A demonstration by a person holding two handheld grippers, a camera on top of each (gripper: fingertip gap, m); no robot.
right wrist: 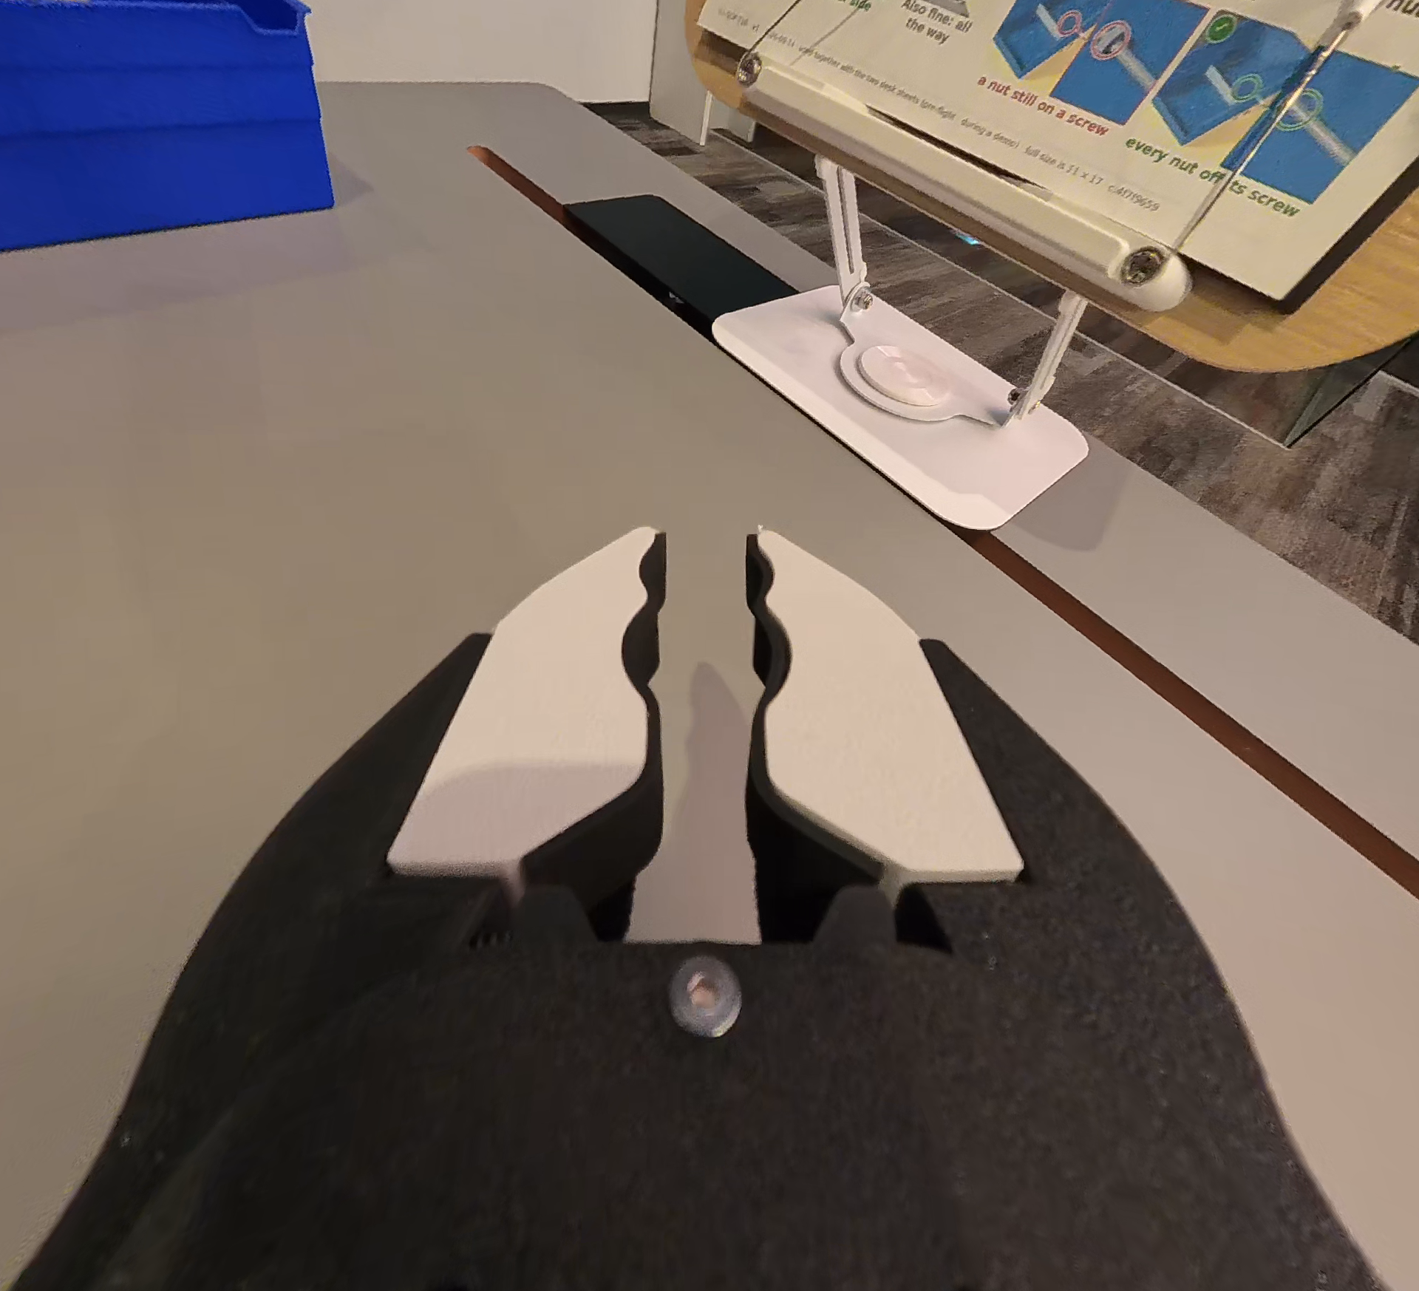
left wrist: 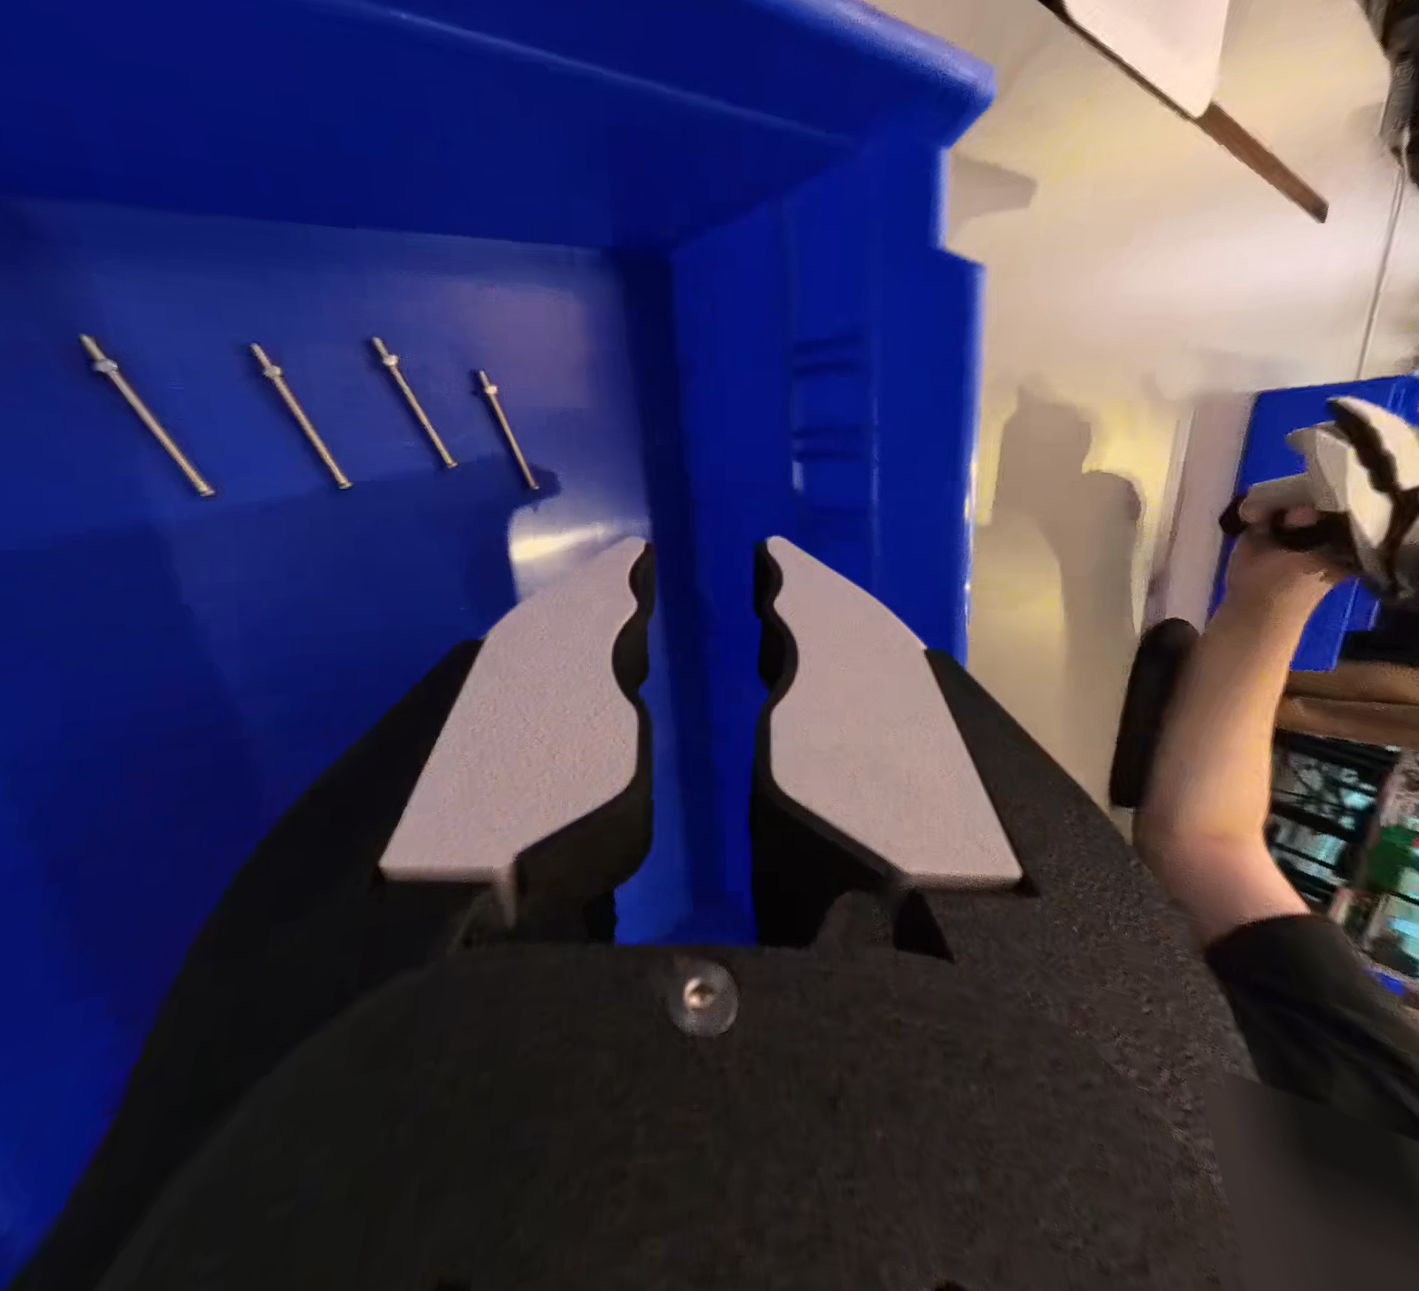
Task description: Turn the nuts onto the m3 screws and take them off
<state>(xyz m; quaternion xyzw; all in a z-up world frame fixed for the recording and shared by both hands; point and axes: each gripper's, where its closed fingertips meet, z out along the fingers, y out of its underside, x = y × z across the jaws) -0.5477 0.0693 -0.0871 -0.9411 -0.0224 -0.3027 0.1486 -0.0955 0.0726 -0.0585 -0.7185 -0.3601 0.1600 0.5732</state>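
Observation:
In the left wrist view, several thin m3 screws (left wrist: pixel 146 416) lie side by side on the floor of a big blue bin (left wrist: pixel 384 102). Each carries a small nut (left wrist: pixel 104 363) near its upper end. My left gripper (left wrist: pixel 705 548) hangs over the bin's inner right corner, to the right of the screws. Its jaws stand a narrow gap apart and hold nothing. My right gripper (right wrist: pixel 706 540) is over the bare grey table (right wrist: pixel 307 486), jaws a narrow gap apart and empty. It also shows far right in the left wrist view (left wrist: pixel 1351 486), held in a hand.
A second blue bin (right wrist: pixel 153 102) stands at the table's far left. An instruction sheet on a wooden board (right wrist: pixel 1075 26) stands on a white stand (right wrist: pixel 898 402) at the table's far edge, beside a black slab (right wrist: pixel 676 256). The person's forearm (left wrist: pixel 1198 755) is right of the bin. There is about 45 centimetres between the tips of the two grippers.

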